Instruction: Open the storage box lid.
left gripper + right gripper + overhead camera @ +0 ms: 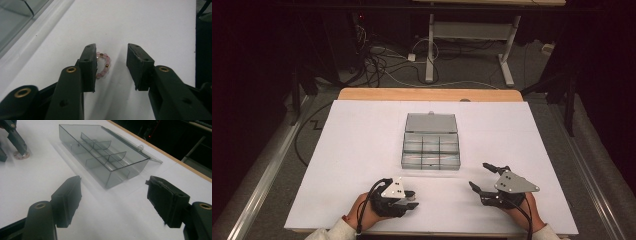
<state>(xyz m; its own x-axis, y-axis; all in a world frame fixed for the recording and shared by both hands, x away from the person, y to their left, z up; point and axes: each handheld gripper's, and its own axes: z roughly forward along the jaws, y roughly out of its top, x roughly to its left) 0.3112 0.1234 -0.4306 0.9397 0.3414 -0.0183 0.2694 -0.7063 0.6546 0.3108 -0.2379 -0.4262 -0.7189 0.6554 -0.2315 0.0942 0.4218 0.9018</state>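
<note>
Closing your left gripper (111,68) now risks pinching just 1 edge of the bead bracelet (103,64), which lies flat on the desk (155,30) against one pad of the part-open, unclamped jaws, while your right gripper (113,203) waits open, empty.

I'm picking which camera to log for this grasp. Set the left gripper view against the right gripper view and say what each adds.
The left gripper view adds the close look: a pink bead bracelet lies on the white table between the left gripper jaws, against one pad and clear of the other. The right gripper view adds the whole clear divided box, lid open, compartments apparently empty, beyond the open right gripper. Both show the table, some of the box, and the bracelet.
</note>
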